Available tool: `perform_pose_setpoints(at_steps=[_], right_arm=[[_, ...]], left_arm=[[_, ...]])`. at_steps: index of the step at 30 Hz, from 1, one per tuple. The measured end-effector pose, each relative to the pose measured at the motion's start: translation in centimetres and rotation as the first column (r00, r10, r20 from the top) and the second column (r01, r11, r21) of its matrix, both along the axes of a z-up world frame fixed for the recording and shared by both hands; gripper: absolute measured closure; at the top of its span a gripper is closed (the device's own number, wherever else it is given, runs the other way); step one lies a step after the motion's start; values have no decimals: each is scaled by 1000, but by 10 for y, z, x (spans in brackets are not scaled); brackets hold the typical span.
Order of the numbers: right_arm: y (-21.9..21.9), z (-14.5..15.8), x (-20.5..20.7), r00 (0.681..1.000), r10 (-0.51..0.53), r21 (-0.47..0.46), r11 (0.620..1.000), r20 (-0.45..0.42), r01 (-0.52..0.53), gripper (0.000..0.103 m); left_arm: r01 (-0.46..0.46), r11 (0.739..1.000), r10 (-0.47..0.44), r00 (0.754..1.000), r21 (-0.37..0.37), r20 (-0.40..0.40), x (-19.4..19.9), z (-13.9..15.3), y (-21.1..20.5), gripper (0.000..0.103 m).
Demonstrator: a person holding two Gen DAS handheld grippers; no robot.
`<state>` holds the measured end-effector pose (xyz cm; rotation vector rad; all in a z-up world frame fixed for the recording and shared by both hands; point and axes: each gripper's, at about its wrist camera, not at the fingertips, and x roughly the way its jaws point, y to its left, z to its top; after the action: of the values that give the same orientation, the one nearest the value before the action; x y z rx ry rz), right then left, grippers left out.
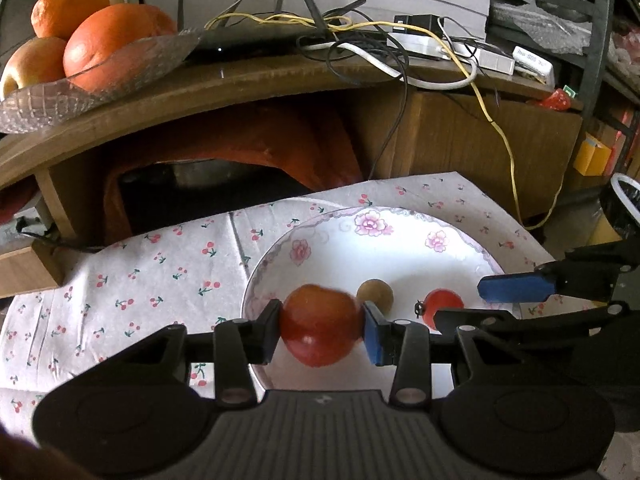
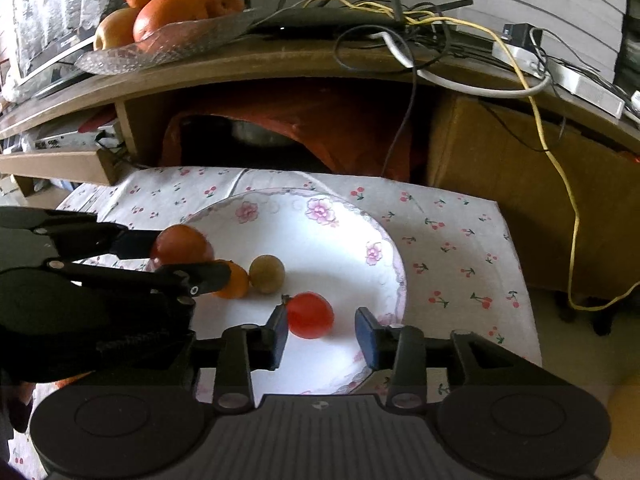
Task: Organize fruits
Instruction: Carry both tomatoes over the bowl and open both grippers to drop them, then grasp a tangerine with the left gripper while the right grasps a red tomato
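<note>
Red tomato (image 1: 320, 330) is clamped between my left gripper (image 1: 322, 330) pads, held just over the near rim of the flowered plate (image 1: 400, 252), so I judge I'm mid-delivery to the plate. My right gripper (image 2: 322, 330) stands spread with a smaller red tomato (image 2: 310, 315) lying on the plate between its pads: left pad at it, right pad apart, so not gripped (set down there, I reckon). Brownish round fruit (image 2: 267, 273) and small orange (image 2: 236, 282) sit grouped mid-plate; oranges in the glass dish (image 1: 120, 76) on the shelf are untouched.
</note>
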<state>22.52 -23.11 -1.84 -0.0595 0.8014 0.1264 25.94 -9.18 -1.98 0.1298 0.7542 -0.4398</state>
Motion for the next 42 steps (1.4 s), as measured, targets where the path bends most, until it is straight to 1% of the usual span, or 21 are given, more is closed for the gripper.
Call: perform_pose_setpoints(at_steps=[8, 16, 22, 25, 28, 33, 39, 42], right_arm=[[-2, 7, -6, 1000, -6, 1, 1000, 21, 5, 56], [-5, 20, -16, 999, -10, 17, 1000, 50, 9, 56], [4, 27, -36, 997, 40, 14, 999, 60, -41, 54], [8, 29, -48, 996, 69, 11, 998, 58, -69, 49], [14, 27, -61, 994, 102, 15, 995, 39, -102, 48], [23, 20, -77, 988, 157, -4, 988, 10, -157, 47], [29, 8, -80, 983, 184, -20, 983, -26, -184, 42], [31, 2, -78, 980, 192, -23, 981, -42, -194, 41]], left_arm=[[-16, 1000, 16, 1000, -14, 11, -1, 7, 2, 56], [-44, 998, 46, 998, -45, 36, -10, 28, 17, 56], [-41, 999, 42, 999, -34, 28, -28, 34, 30, 56], [-34, 999, 35, 999, -22, 19, -41, 35, 38, 56], [-29, 999, 29, 1000, -15, 3, -54, 34, 50, 56], [-11, 1000, 11, 1000, 19, -20, -80, 28, 73, 55], [27, 997, -24, 999, 73, -49, -103, 8, 90, 55], [36, 997, -31, 997, 68, -71, -104, -3, 92, 55]])
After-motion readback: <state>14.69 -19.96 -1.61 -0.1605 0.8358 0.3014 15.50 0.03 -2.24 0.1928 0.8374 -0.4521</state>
